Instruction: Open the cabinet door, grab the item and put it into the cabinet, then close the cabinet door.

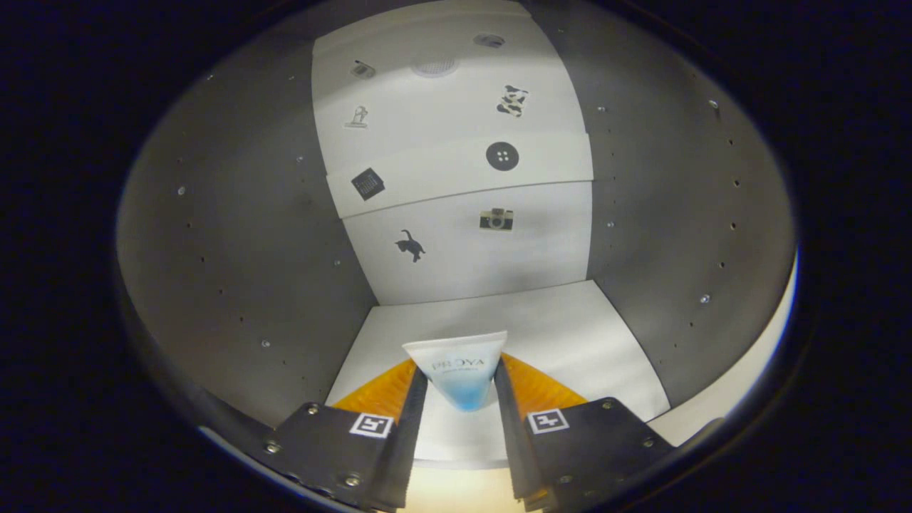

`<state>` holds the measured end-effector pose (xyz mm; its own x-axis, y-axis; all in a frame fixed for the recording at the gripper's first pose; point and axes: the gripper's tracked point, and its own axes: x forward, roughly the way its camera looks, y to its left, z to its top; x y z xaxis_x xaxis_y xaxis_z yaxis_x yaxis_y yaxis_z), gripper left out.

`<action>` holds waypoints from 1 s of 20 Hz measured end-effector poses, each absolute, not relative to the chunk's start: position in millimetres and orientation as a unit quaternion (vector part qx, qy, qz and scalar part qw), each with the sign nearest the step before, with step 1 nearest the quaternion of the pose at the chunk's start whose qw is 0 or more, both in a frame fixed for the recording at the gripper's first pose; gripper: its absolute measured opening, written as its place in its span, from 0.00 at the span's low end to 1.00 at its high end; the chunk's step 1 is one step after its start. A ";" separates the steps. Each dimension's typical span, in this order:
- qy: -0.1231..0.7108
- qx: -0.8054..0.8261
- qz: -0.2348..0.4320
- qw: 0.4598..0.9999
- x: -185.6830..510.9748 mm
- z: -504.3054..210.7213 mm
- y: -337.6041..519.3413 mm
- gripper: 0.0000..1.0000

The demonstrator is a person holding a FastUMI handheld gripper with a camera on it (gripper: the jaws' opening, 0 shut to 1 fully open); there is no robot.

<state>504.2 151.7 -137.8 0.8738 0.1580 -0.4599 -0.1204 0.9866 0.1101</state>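
Observation:
A white tube (456,360) that fades to blue at its near end stands between my fingers, its wide flat end pointing at the cabinet's back wall. My gripper (459,385) is shut on the tube, with a finger pressing on each side. I am inside the cabinet, over its white floor (570,335). The tube sits near the floor's front part; I cannot tell whether it touches the floor.
Grey side walls (242,285) with small screw holes close in left and right. The white back wall (463,263) carries several small stickers, and a white shelf (442,174) crosses it higher up. The cabinet's pale front edge (741,377) shows at the right.

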 end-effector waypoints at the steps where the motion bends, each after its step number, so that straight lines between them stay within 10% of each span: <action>1: 0.242 0.032 0.072 0.967 504.8 -140.4 152.1 0.54; 11: 0.214 0.037 0.062 0.974 492.2 -123.5 153.0 0.56; 20: 0.146 0.038 0.057 0.987 378.7 -70.7 148.0 0.88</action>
